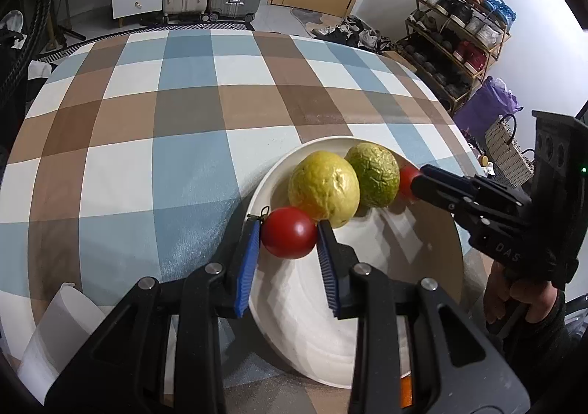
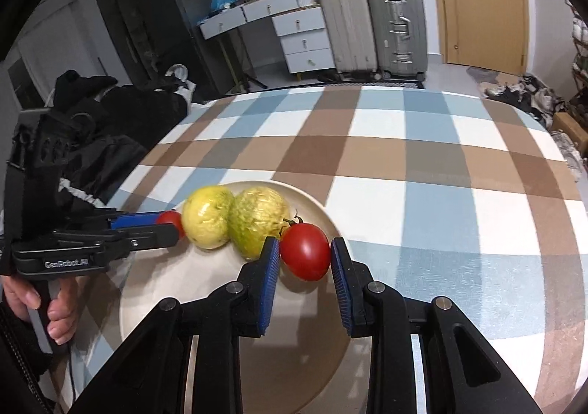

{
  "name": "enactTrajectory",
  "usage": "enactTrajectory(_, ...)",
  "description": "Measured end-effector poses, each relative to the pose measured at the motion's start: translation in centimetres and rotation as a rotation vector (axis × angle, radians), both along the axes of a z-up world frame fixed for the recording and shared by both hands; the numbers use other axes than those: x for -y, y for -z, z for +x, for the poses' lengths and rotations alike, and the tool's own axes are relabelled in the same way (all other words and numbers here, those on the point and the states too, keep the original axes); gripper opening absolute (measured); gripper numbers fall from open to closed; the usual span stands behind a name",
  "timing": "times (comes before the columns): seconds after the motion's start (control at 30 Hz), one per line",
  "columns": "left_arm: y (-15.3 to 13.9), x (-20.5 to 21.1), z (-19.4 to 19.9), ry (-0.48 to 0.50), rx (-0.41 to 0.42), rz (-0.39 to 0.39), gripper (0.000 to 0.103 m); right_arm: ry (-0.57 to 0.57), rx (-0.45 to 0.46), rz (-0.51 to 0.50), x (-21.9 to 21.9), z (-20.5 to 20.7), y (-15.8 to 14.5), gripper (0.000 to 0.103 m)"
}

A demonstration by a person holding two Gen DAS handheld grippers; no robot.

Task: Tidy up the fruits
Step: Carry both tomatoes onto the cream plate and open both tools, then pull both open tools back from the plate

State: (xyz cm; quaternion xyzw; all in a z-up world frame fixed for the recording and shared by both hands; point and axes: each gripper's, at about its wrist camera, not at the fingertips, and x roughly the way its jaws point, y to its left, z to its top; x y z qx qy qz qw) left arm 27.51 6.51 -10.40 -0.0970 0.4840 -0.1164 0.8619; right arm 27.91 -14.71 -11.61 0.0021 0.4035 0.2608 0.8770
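Left gripper [image 1: 288,237] clamps a red tomato [image 1: 289,237] at lower centre over the cream plate [image 1: 367,322]; yellow fruit [image 1: 323,188] and green fruit [image 1: 373,173] just behind. Right gripper [image 2: 303,252]: jaws slightly apart around second tomato [image 2: 305,250], contact unclear

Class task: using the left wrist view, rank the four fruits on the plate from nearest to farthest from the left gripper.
1. Tomato, between the left gripper fingers, at the plate edge.
2. Yellow fruit, just behind the tomato.
3. Green fruit, behind and right of the yellow one.
4. Second tomato, far right, at the right gripper.
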Motion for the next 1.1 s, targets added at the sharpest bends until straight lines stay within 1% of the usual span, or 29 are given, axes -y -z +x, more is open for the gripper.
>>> enactTrajectory(0.07, -0.2, 0.1, -0.1, -0.005, 0.002, 0.001, 0.029, -0.007, 0.009, 0.01, -0.1, -0.1, -0.2, 0.029)
enactTrajectory(0.2, -0.5, 0.1, -0.4, -0.023, -0.002, 0.005, 0.029, -0.011, 0.037, -0.005, -0.5, -0.3, -0.6, 0.034)
enactTrajectory(0.3, -0.9, 0.0, -0.9, -0.03, -0.005, 0.019, 0.029, -0.016, 0.046, 0.004, -0.6, -0.9, -1.1, 0.035)
enactTrajectory(0.43, -1.7, 0.5, -2.1, -0.011, 0.015, 0.055, 0.031, -0.012, 0.075, 0.018, -0.2, -2.6, -2.6, 0.04)
enactTrajectory(0.5, -2.3, 0.8, -2.7, -0.004, 0.04, 0.077, 0.034, -0.008, 0.096, 0.025, 0.1, -4.0, -3.7, 0.046)
enactTrajectory(0.57, -2.9, 1.1, -3.3, -0.003, 0.061, 0.104, 0.045, -0.009, 0.127, 0.04, 0.5, -5.5, -5.0, 0.05)
enactTrajectory(0.6, -3.2, 1.2, -3.5, -0.012, 0.066, 0.116, 0.047, -0.009, 0.144, 0.046, 0.6, -6.3, -5.7, 0.05)
enactTrajectory(0.67, -4.1, 1.1, -4.3, -0.029, 0.078, 0.112, 0.048, -0.013, 0.169, 0.058, 0.9, -8.0, -6.9, 0.051)
enactTrajectory(0.7, -4.5, 1.1, -4.7, -0.031, 0.084, 0.105, 0.049, -0.014, 0.181, 0.065, 1.0, -9.0, -7.5, 0.054)
enactTrajectory(0.73, -5.2, 1.3, -5.4, -0.033, 0.093, 0.105, 0.053, -0.015, 0.193, 0.07, 1.2, -9.9, -8.1, 0.056)
enactTrajectory(0.77, -5.7, 1.5, -6.0, -0.032, 0.104, 0.109, 0.058, -0.015, 0.207, 0.073, 1.3, -10.9, -8.6, 0.063)
enactTrajectory(0.8, -6.2, 1.6, -6.7, -0.033, 0.12, 0.114, 0.059, -0.014, 0.219, 0.074, 1.4, -11.6, -9.1, 0.069)
enactTrajectory(0.83, -6.8, 1.9, -7.5, -0.03, 0.138, 0.119, 0.063, -0.014, 0.236, 0.076, 1.6, -12.6, -9.5, 0.071)
enactTrajectory(0.9, -8.0, 2.4, -9.1, -0.027, 0.172, 0.132, 0.07, -0.018, 0.272, 0.078, 1.8, -14.7, -10.5, 0.076)
enactTrajectory(0.93, -8.5, 2.7, -9.9, -0.028, 0.185, 0.135, 0.077, -0.017, 0.286, 0.08, 2.0, -15.7, -10.9, 0.078)
enactTrajectory(0.97, -9.0, 3.0, -10.9, -0.032, 0.202, 0.138, 0.081, -0.014, 0.3, 0.083, 2.2, -16.5, -11.2, 0.083)
enactTrajectory(1.0, -9.3, 3.2, -11.6, -0.034, 0.211, 0.14, 0.081, -0.006, 0.322, 0.088, 2.4, -17.6, -11.6, 0.086)
enactTrajectory(1.1, -10.4, 4.0, -13.9, -0.034, 0.233, 0.143, 0.082, 0.008, 0.355, 0.093, 2.8, -20.1, -12.1, 0.089)
